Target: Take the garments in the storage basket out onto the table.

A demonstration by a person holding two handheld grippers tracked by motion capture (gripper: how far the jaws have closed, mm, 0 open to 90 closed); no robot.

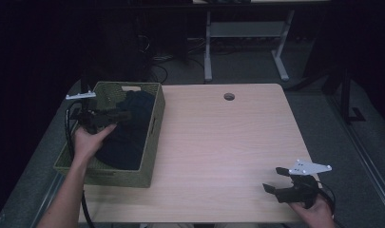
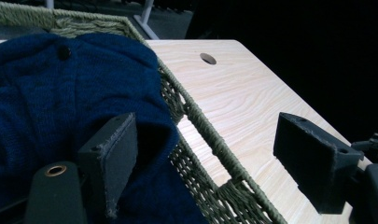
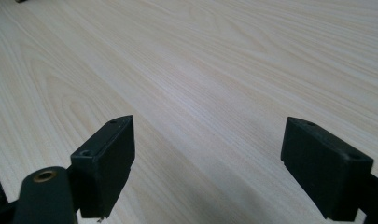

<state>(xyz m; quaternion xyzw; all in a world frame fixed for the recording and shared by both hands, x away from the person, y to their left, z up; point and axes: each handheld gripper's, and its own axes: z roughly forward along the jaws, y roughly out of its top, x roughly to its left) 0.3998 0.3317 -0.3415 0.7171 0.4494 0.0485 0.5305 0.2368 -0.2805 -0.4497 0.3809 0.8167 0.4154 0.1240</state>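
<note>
Landmark: woven olive-green rectangular basket (image 1: 152, 130), sitting at the left end of the light wood-grain tabletop (image 1: 218, 142).

Dark navy knitted garment (image 1: 128, 128) lies bunched inside the basket and covers most of its floor. One dark button (image 2: 63, 51) shows on the knit in the left gripper view. No label, brand or print readable on the garment, the basket or either gripper.

Left gripper (image 1: 115, 117): held over the basket's left half, jaws pointing across toward the basket's right wall. Jaws stand wide apart, nothing between them. In the left gripper view (image 2: 205, 156) one jaw hangs over the navy knit and the other over the bare tabletop outside the basket, with the basket's braided rim (image 2: 210, 135) running between them. Can't tell whether the jaw over the cloth touches it. Left hand (image 1: 88, 142) grips the tool from below, over the basket's near-left part. Grey three-cornered plate (image 1: 81, 95) sits above the basket's far-left corner.

Right gripper (image 1: 274, 179): well apart from the basket, at the tabletop's near-right corner, jaws pointing back toward the basket. Jaws spread wide, nothing held; the right gripper view (image 3: 207, 170) has only bare wood grain between them.

Round cable hole (image 1: 229, 96) in the tabletop, right of the basket toward the far edge.
</note>
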